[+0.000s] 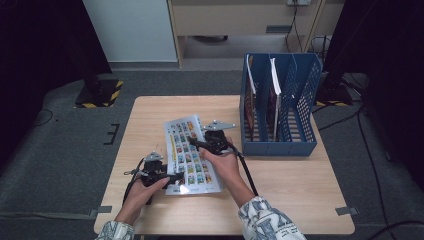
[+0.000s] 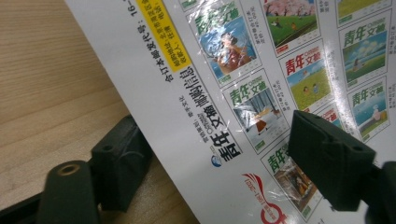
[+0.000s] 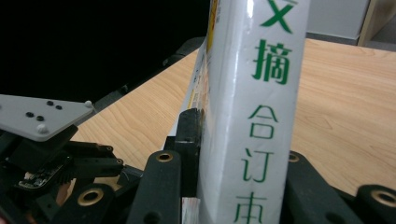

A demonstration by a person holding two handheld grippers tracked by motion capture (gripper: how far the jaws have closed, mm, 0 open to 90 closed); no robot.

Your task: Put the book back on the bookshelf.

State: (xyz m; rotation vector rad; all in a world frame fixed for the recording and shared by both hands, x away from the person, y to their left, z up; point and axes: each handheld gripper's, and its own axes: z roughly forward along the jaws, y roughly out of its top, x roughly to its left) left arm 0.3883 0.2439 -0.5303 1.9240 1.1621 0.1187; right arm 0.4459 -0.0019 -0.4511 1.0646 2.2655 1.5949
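The book (image 1: 190, 155) lies on the tabletop (image 1: 300, 185), just left of the blue file rack (image 1: 280, 105), with its printed back cover facing up. The right tongs (image 1: 200, 145) pinch its spine edge; in the right gripper view the jaws press on both sides of the spine. The left tongs (image 1: 172, 179) are at the corner of the book farthest from the rack, spread: one jaw rests on the cover, the other is beside the edge on the wood, not pressing. I judge the step is lifting the book to put it in the rack. Next, the right tongs must hold firm while the book is raised upright and guided to a free slot.
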